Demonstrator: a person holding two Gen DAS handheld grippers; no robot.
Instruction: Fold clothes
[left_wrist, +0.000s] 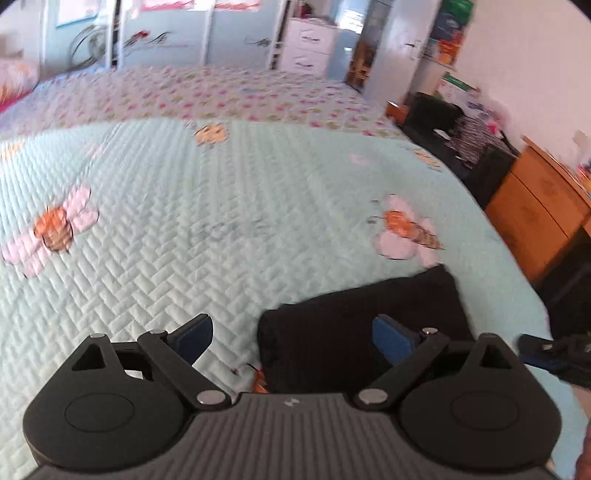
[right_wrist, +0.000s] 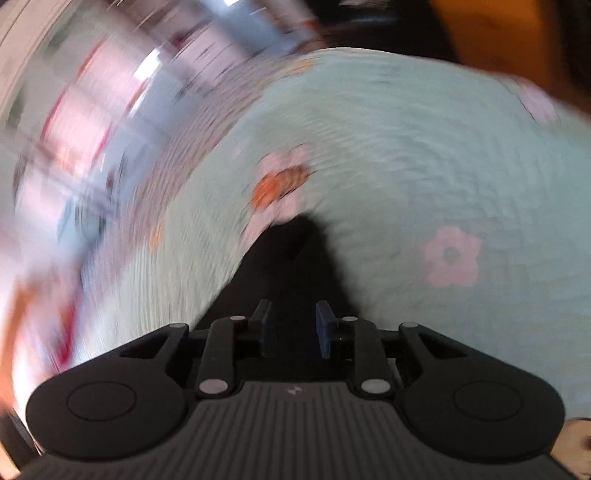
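your left gripper (left_wrist: 293, 338) is spread wide above the folded black garment (left_wrist: 354, 328) on the mint quilt (left_wrist: 221, 229); your right gripper (right_wrist: 293, 326) pinches black cloth (right_wrist: 288, 258).

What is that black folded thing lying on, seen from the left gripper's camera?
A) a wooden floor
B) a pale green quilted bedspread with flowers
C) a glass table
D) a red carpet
B: the black garment lies on the pale green quilted bedspread, which has pink flower patches, just ahead of the open left gripper.
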